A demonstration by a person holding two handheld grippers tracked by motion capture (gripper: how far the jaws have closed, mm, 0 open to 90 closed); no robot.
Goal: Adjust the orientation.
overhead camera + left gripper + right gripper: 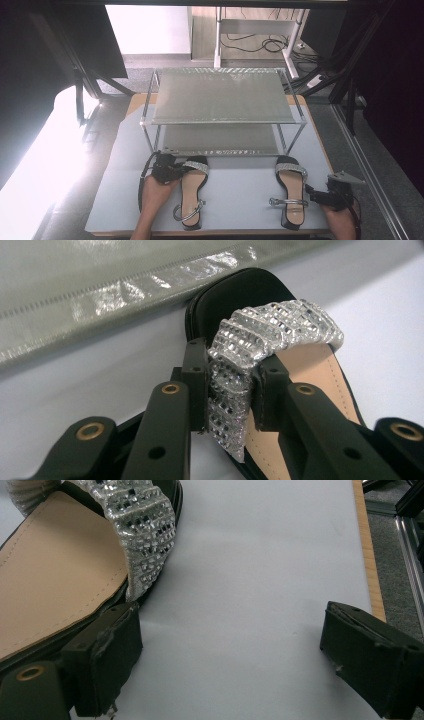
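Right gripper [230, 650]: jaws wide apart, nothing between them, beside the right sandal [291, 190] on the table [240, 195]. Left gripper [229, 385]: clamped on the left sandal's [192, 187] rhinestone strap [260, 340]. Beyond stands the two-tier rack [220, 107].

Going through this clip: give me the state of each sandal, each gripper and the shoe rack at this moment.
Left sandal: flat on the table, toe toward the rack, its rhinestone strap pinched.
Left gripper: shut on that strap.
Right sandal: flat on the table, not gripped.
Right gripper: jaws wide open, one jaw at the sandal's edge.
Shoe rack: upright, both shelves bare.
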